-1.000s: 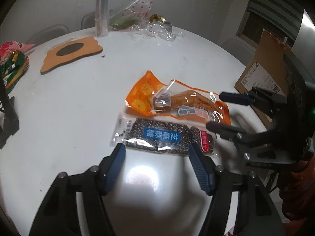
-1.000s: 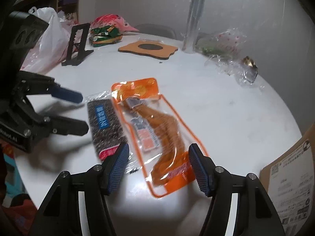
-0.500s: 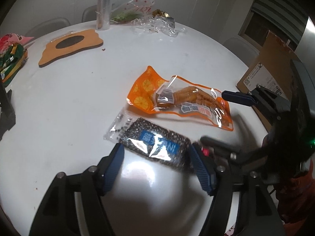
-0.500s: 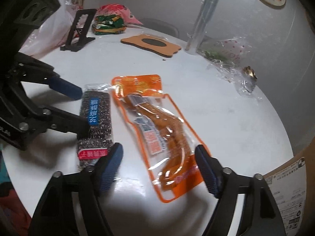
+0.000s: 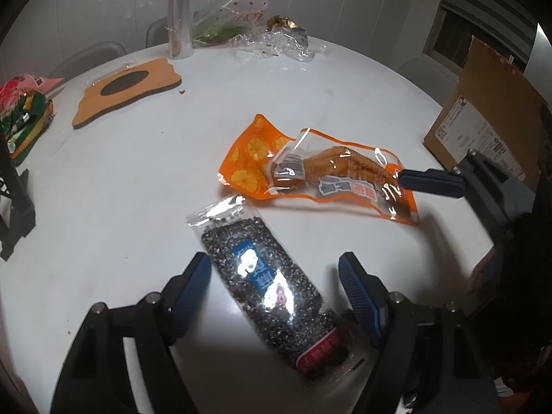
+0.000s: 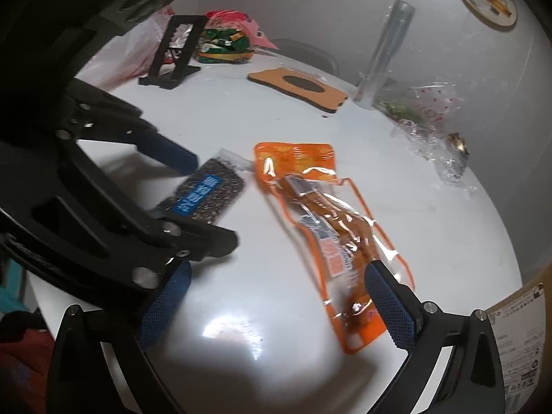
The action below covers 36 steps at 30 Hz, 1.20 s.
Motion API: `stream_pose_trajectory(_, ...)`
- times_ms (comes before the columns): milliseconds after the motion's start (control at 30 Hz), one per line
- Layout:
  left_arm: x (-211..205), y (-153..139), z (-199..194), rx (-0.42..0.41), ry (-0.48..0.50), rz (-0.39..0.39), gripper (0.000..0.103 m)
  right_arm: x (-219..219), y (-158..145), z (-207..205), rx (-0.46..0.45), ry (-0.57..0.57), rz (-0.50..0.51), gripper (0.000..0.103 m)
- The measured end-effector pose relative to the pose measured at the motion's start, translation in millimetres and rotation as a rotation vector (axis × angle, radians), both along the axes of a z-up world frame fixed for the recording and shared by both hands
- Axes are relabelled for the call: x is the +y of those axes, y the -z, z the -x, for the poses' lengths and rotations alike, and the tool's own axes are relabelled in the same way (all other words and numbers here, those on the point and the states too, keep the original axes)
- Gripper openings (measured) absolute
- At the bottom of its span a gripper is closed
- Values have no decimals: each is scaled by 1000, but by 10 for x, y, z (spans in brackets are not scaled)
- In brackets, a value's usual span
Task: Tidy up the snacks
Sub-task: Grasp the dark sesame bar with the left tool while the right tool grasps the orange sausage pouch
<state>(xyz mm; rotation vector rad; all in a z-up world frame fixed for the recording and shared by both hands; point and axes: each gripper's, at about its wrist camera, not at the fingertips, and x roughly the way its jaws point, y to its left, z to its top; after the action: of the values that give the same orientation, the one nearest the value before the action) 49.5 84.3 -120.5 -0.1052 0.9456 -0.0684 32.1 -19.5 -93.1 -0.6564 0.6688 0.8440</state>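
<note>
On the white round table [image 5: 131, 172] your two grippers work side by side, both pitched steeply down at the tabletop. Your left gripper [image 5: 274, 283] has its jaws apart and widening; the black sesame bar packet [image 5: 265, 283] lies flat and diagonal between the blue pads [image 5: 191, 286], its clear sealed end toward the table's middle and its red end back under the gripper body. Neither pad presses on it, and a strip of white table shows on each side of the packet.

Your right gripper [image 6: 276, 305] is spread very wide, its jaws opening too. Its right pad sits on or just over the near end of the orange snack pouch [image 6: 327, 227]; whether it truly touches I cannot tell, because that part is blurred. The left pad is partly hidden behind your left gripper's fingers. Nothing is pinched.

That pouch lies flat just beside the sesame packet, the two apart by a narrow gap, with its orange-patterned top pointing toward the far side. Farther off sit a wooden coaster [image 5: 127, 88], a clear tube [image 5: 180, 13], crumpled cellophane [image 5: 276, 39], and a cardboard box [image 5: 483, 120] at the table's right edge.
</note>
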Motion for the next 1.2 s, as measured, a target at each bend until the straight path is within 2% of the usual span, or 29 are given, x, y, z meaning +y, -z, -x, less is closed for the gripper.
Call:
stream_pose_trajectory(200,-25,25,33,-7,11,-90,67,-119,-31,-60,-5,8,38,101)
stream_pose_trajectory(433,72,24,125,-1,13,-110,59,-158,-71,-377,76,52,27,101)
stream_pose_trajectory(633,124,15,282,-2,1,-95,55,-74,-68,-684,136,85,13,101)
stream_pose_trajectory(700,138,11,351,-7,-6,-93,48,-38,-49,-744,148,84,22,101)
stream_pose_trajectory(800,158,5,418,-13,-5,-96,44,9,-1,-809,177,72,31,101)
stream_pose_trajectory(1067,291,12,495,-20,-41,-79,43,-53,-5,-658,291,16,-5,99)
stream_pose_trajectory(1200,245,14,529,-19,-55,-85,46,-6,6,-659,242,71,5,99)
